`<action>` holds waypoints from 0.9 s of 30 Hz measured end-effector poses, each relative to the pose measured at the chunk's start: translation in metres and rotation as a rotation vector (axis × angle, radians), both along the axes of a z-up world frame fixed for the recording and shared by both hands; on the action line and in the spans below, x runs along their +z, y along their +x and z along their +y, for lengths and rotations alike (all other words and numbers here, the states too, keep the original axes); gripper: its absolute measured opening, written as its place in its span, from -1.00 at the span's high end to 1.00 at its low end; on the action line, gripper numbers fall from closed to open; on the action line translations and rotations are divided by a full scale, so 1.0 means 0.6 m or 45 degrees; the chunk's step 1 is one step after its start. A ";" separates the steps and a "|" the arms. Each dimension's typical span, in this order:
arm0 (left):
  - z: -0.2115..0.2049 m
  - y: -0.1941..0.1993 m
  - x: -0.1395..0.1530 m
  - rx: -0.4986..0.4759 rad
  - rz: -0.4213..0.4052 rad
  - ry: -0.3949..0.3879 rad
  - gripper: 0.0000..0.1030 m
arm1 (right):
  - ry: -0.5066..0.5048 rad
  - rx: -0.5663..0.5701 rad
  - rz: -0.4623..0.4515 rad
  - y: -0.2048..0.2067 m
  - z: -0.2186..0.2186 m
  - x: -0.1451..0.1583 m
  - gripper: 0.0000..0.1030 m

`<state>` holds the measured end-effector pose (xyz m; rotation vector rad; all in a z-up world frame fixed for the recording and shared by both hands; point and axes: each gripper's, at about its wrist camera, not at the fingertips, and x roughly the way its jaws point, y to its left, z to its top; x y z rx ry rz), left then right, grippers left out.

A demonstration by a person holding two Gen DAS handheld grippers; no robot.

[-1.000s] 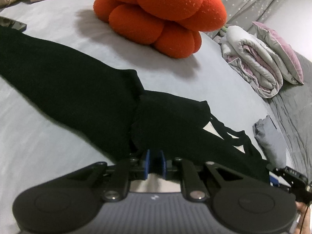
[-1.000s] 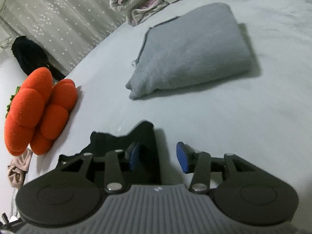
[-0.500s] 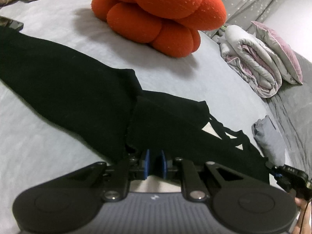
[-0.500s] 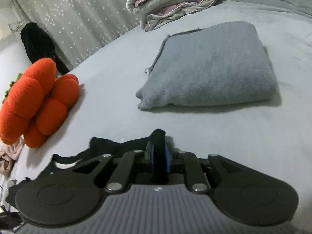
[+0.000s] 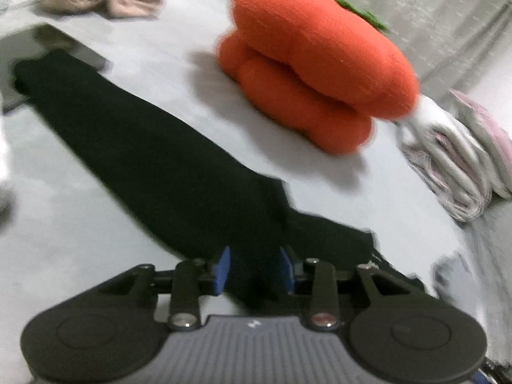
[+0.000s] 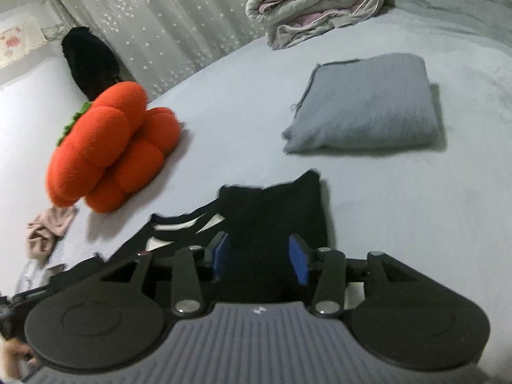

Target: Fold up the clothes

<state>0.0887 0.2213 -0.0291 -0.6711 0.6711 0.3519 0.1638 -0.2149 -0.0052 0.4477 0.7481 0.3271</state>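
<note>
Both grippers, left (image 5: 252,267) and right (image 6: 260,257), now parted over black garment (image 5: 144,147), formerly clamped.

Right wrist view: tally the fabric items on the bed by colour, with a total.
Black: 1, garment
Grey: 1, folded cloth
Orange: 1, plush cushion
Beige: 1, crumpled cloth
White-pink: 1, rolled quilt
Total: 5

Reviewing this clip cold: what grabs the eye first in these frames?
The bright orange plush cushion on the pale bed sheet, beyond the long black garment stretched across the foreground. Next, the folded grey cloth to the right, with a rolled quilt behind it.
</note>
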 end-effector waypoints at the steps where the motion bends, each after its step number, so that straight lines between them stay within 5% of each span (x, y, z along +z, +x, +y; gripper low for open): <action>1: 0.008 -0.006 0.001 0.054 0.001 0.024 0.31 | 0.020 0.002 0.001 -0.008 0.000 0.001 0.00; 6: 0.048 -0.015 -0.008 0.209 0.025 0.141 0.31 | 0.099 0.007 -0.006 -0.034 0.006 0.001 -0.07; 9: 0.070 -0.019 -0.024 0.241 0.028 0.160 0.31 | 0.026 -0.016 0.033 -0.022 0.022 -0.003 -0.08; 19: 0.143 -0.024 -0.068 0.435 -0.225 -0.061 0.32 | 0.006 0.045 0.150 -0.010 0.035 -0.036 -0.08; 27: 0.142 -0.007 -0.068 0.646 -0.307 -0.060 0.88 | 0.037 0.054 0.144 -0.017 0.026 -0.027 -0.08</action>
